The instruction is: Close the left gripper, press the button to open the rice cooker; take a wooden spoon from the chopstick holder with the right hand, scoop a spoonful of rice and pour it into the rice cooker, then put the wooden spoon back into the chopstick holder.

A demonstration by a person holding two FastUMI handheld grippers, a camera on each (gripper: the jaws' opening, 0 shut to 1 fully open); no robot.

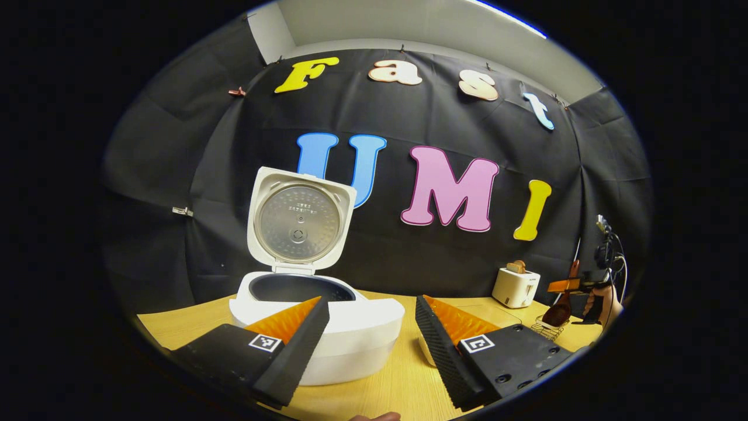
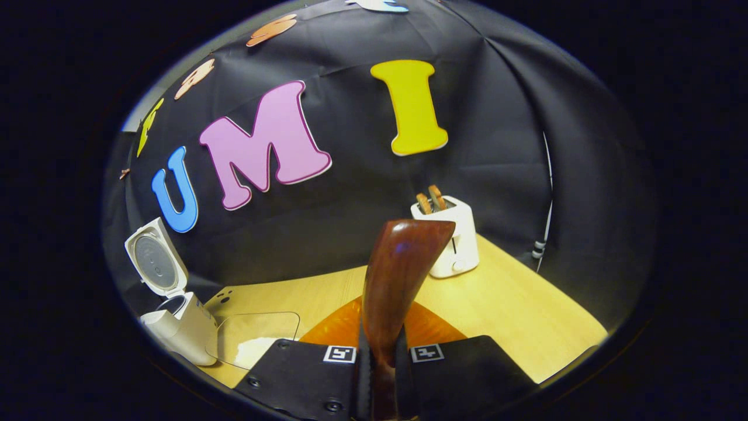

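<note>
White rice cooker [image 1: 315,333] open, my left gripper [image 1: 371,327] spread empty, my right gripper [image 2: 383,356] clamps the dark wooden spoon [image 2: 403,263]; next, scoop rice.

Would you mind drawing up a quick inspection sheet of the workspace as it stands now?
Surface: light wooden table, no spills seen.
Job's things: rice cooker with its lid standing open; wooden spoon clamped in the right gripper; wire chopstick holder just below the spoon; clear rice container beside the cooker.
Clutter: white toaster with two slices sticking up.
Grippers: left gripper open, fingers either side of the cooker's right edge, holding nothing; right gripper shut on the spoon.
Cables: a cord hanging down the wall at right.
Surroundings: black cloth wall.
</note>
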